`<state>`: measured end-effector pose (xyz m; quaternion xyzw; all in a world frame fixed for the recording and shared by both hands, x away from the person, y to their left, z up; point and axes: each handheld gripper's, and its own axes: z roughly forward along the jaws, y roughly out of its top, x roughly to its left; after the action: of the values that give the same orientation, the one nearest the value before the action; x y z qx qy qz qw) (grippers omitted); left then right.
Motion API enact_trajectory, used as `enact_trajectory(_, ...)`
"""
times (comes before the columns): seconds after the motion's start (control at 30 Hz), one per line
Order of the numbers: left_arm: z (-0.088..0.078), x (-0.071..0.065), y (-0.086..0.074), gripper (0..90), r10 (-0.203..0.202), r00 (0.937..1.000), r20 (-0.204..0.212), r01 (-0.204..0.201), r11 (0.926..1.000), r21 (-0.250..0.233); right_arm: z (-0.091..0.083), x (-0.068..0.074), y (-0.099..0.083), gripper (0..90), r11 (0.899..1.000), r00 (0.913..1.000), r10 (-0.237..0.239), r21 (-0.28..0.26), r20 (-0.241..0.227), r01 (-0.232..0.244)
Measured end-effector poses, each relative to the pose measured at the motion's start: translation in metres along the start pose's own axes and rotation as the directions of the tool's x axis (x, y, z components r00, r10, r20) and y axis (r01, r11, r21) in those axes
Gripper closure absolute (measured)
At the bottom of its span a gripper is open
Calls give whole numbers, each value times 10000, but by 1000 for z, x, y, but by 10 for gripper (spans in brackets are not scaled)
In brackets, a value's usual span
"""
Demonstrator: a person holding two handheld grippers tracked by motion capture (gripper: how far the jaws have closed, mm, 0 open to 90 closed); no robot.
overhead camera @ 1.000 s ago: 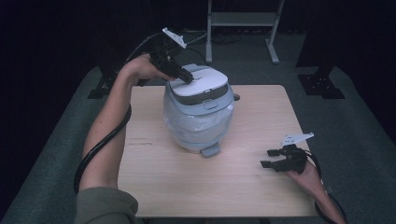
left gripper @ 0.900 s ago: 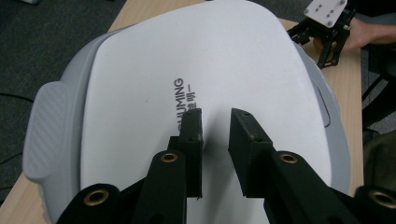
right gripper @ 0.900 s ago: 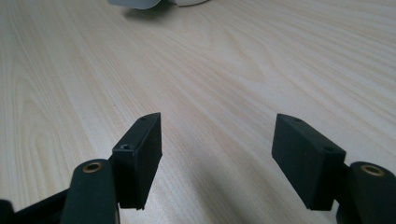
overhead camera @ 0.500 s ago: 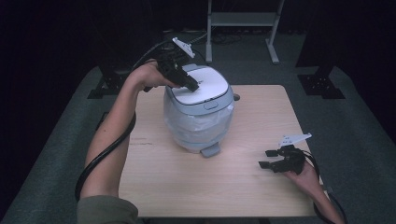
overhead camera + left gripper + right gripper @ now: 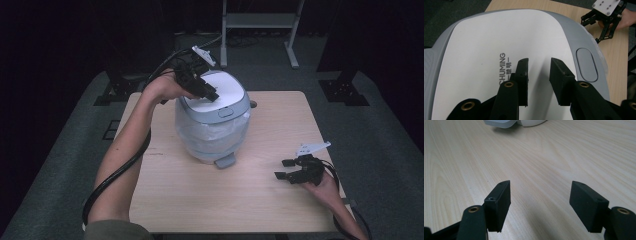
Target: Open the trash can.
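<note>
A pale grey rice cooker (image 5: 212,130) stands at the middle of the wooden table (image 5: 280,115), its white lid (image 5: 486,45) down, with an oval button (image 5: 586,63) near the front. My left gripper (image 5: 212,95) hovers over the lid's left part. Its jaws (image 5: 539,61) have just been opening, and nothing lies between them. My right gripper (image 5: 282,169) rests open near the table's right front edge, its jaws (image 5: 540,185) spread over bare wood. The left gripper view also shows the right gripper (image 5: 599,30) beyond the cooker.
A metal frame (image 5: 255,20) stands on the dark floor behind the table. Black stand bases (image 5: 340,90) sit at the back right and back left. A black cable (image 5: 115,175) trails along the left forearm. The cooker's foot (image 5: 501,123) shows ahead of the right gripper.
The left gripper has moved from the lid's left edge to above its top. A dark band under the lid a second ago has gone. The right gripper has kept still.
</note>
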<state>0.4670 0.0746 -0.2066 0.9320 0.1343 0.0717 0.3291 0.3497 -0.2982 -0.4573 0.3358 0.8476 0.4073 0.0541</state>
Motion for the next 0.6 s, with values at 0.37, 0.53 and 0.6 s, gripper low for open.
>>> enact_trajectory(0.37,3,-9,-2,762,285,9979,-577,-305,9990,-342,-3,-3,-2,321,9999,9998,155,-54,107,-155)
enact_trajectory(0.53,5,-12,-4,792,381,9961,-790,-399,9990,-216,-2,-2,-2,322,9999,9998,157,-25,73,-157)
enact_trajectory(0.6,5,-12,-4,793,370,9963,-773,-394,9988,-290,-1,-2,-2,321,9999,9998,161,-8,70,-161)
